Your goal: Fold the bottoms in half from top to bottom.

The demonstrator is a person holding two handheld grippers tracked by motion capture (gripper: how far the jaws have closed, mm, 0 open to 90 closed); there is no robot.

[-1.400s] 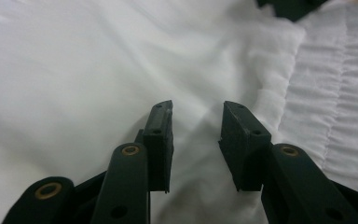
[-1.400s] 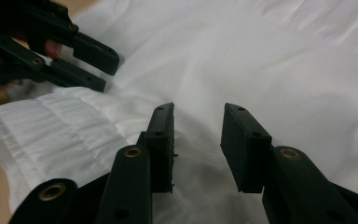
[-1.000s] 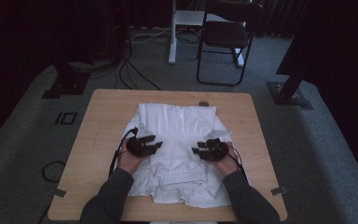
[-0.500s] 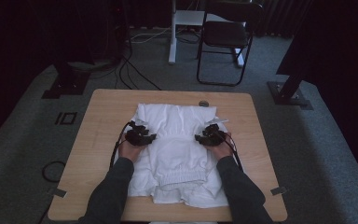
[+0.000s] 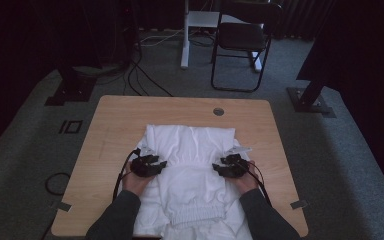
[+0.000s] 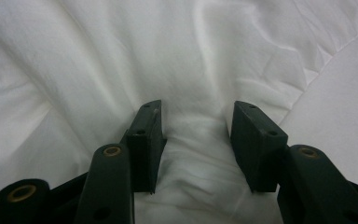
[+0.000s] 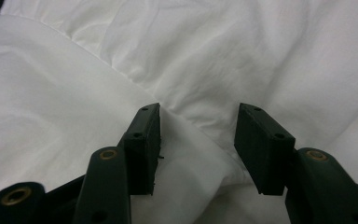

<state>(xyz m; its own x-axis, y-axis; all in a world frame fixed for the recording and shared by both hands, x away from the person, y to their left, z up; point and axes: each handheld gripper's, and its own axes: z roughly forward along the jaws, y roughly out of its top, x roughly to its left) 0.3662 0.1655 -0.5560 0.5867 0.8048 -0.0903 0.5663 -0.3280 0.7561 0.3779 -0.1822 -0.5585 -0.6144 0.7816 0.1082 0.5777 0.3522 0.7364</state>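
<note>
1. The white garment (image 5: 190,175) lies flat on the table (image 5: 110,130), on the half nearer to the person, with its ribbed hem (image 5: 196,216) close to the near edge.
2. The top part of the garment is folded over, and a fold line runs across the garment between the two grippers.
3. The left gripper (image 5: 149,165) rests on the left side of the garment, at the end of this fold line.
4. In the left gripper view, the left gripper (image 6: 196,133) has its jaws about half open. A soft ridge of garment (image 6: 193,154) rises between them, but the pads do not press it.
5. The right gripper (image 5: 231,166) rests on the right side of the garment, level with the left one.
6. In the right gripper view, the right gripper (image 7: 198,140) has just been opening. Its jaws stand about half open, with a folded edge of garment (image 7: 193,140) between them, not pinched.
7. A round hole (image 5: 218,111) in the table is beyond the garment.
8. A chair (image 5: 242,40) stands on the floor far beyond the garment.
</note>
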